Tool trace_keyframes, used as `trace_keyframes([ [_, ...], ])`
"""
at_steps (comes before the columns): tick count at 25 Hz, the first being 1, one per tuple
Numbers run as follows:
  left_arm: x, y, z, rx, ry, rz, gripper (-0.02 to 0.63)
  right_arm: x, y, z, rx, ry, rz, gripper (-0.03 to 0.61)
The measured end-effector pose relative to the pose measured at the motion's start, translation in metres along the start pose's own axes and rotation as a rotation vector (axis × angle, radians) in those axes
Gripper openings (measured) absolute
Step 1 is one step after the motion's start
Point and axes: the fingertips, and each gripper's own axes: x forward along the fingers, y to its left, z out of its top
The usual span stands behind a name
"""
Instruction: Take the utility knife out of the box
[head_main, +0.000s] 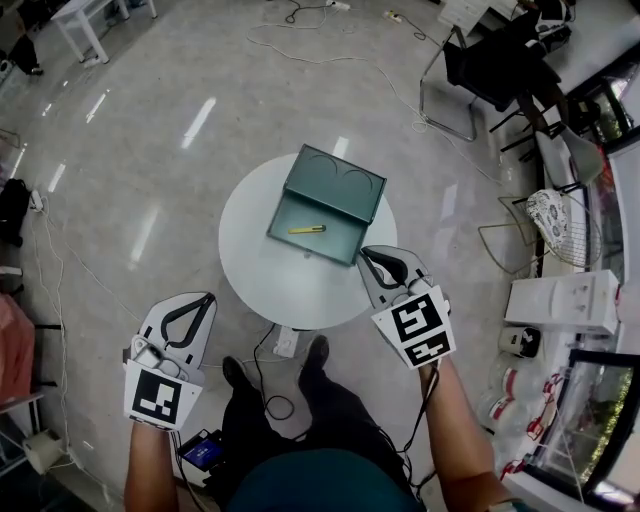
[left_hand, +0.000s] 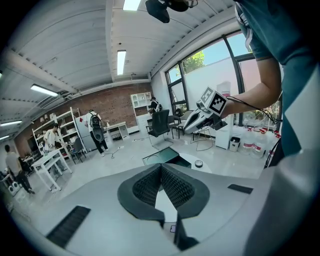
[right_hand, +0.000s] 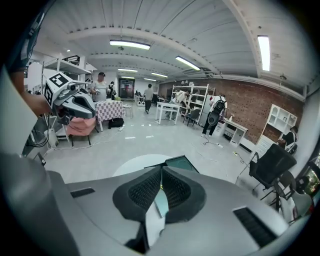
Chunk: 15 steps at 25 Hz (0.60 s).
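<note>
The fingers of both grippers are pressed together with nothing between them. On the left gripper (head_main: 205, 298) and the right gripper (head_main: 368, 252) the ribbed pads meet at their tips, so neither could take anything as it stands.

**Risks, in my judgement**
- The round table (head_main: 262, 285) lies ahead of both fingertip pairs. The left pair hangs off its near edge, over the floor. A heavy lean on the rim could rock the table.
- The green box (head_main: 340, 180) sits open just beyond the right fingertips, with its near corner close to them. If the closed fingers come in low, they could shove the box across the smooth top. They could also knock the raised lid down over the tray.
- The yellow utility knife (head_main: 306, 229) lies flat in the tray, ahead and left of the right fingertips and well ahead and right of the left ones. It is thin and flat, so fingers that open late or close off-centre could skate over it. They might also pinch only one end, and it would swing loose.

**Count**
- One table
- One box
- Two grippers
- One knife
</note>
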Motion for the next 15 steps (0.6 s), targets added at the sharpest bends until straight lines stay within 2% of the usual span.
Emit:
trace_keyframes([
  [15,0.028,-0.010,-0.020,-0.008,0.023,-0.023,0.018,0.043,-0.003,-0.034,-0.012,0.051,0.046,0.038],
])
